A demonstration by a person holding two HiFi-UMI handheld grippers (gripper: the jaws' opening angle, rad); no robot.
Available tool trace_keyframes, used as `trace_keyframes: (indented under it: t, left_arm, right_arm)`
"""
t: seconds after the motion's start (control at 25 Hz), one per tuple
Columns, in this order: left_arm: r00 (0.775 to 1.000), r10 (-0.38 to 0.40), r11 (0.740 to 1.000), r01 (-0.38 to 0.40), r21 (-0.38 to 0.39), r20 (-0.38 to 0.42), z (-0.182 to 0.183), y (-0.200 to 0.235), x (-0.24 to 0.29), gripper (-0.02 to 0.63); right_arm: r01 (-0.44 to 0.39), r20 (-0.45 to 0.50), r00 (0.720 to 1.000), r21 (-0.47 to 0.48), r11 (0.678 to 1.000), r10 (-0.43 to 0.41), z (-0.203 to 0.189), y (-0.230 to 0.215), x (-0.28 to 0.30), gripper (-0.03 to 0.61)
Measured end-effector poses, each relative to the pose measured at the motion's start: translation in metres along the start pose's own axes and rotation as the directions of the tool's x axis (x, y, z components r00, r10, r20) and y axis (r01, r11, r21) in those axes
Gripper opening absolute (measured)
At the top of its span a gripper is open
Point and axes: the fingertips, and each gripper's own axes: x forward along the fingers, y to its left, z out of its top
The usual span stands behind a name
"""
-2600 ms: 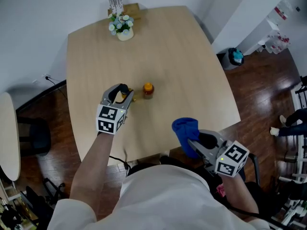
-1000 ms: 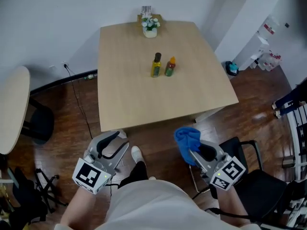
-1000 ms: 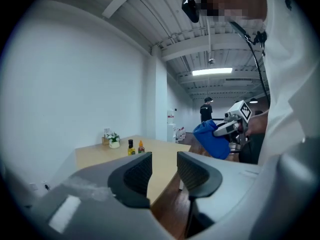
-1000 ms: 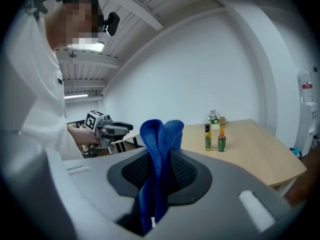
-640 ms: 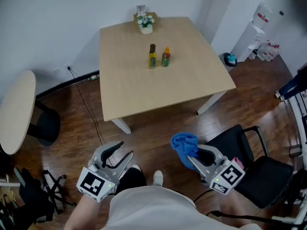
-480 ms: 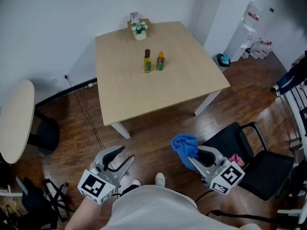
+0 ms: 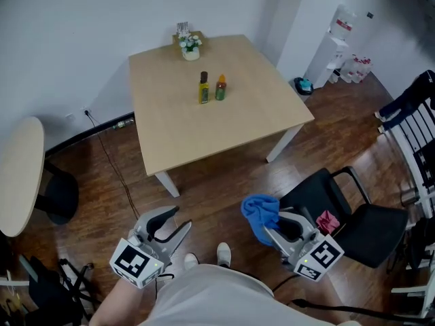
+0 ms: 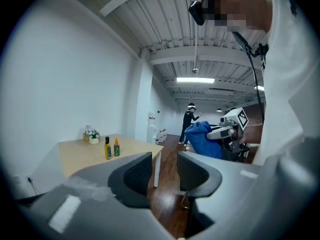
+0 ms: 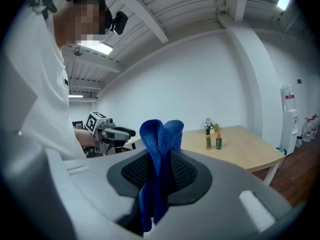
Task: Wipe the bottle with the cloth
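Two bottles stand side by side on the tan table (image 7: 224,124): an olive-yellow bottle (image 7: 203,88) with a dark cap and a smaller bottle (image 7: 220,88) with an orange cap. Both grippers hang over the wood floor, well short of the table. My left gripper (image 7: 174,220) is open with nothing between its jaws; its own view shows the gap (image 8: 164,171) and the bottles (image 8: 107,148) far off. My right gripper (image 7: 270,231) is shut on a blue cloth (image 7: 258,211), which sticks up from the jaws (image 9: 159,170) as a folded bunch (image 9: 160,136).
A small pot of flowers (image 7: 189,47) sits at the table's far edge. A black chair (image 7: 338,209) stands just right of my right gripper. A round table (image 7: 17,175) and a dark stool are at left. A water dispenser (image 7: 333,43) and a distant person (image 8: 189,125) are beyond.
The left gripper, earlier on the olive bottle at the table, is now free of it. The view and both grippers have drawn back from the table over the floor; the cloth stays clamped.
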Motion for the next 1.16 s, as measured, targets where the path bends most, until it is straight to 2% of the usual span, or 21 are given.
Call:
trace_keyframes:
  t: [0.24,0.4,0.6,0.92,1.16]
  left_arm:
    - [1.0,0.005,0.999,-0.006,0.032,0.03,0.005,-0.009,-0.008,0.167]
    - [1.0,0.009,1.0,-0.009,0.029,0.014,0.003,-0.009,-0.01,0.167]
    - [0.999,0.011,0.999,-0.013,0.034,0.05,0.013,-0.015,-0.01,0.167]
    - [0.999,0.029,0.999,-0.031,0.037,0.031,0.009,-0.013,-0.013,0.167]
    - [0.999,0.028,0.999,-0.03,0.036,0.046,0.012,-0.017,-0.013,0.167]
  right_arm:
    - [0.002,-0.007,1.0,-0.015,1.0,-0.002,0.0,0.01,-0.003,0.094]
    - [-0.011,-0.005,1.0,-0.02,1.0,0.011,0.002,0.013,0.002,0.094]
    - [-0.024,-0.006,1.0,-0.022,0.999,0.024,0.003,0.016,0.003,0.094]
    - [-0.032,-0.006,0.999,-0.021,0.999,0.032,0.002,0.017,0.003,0.094]
    - [-0.031,-0.004,0.999,-0.027,0.999,0.031,0.003,0.018,0.001,0.094]
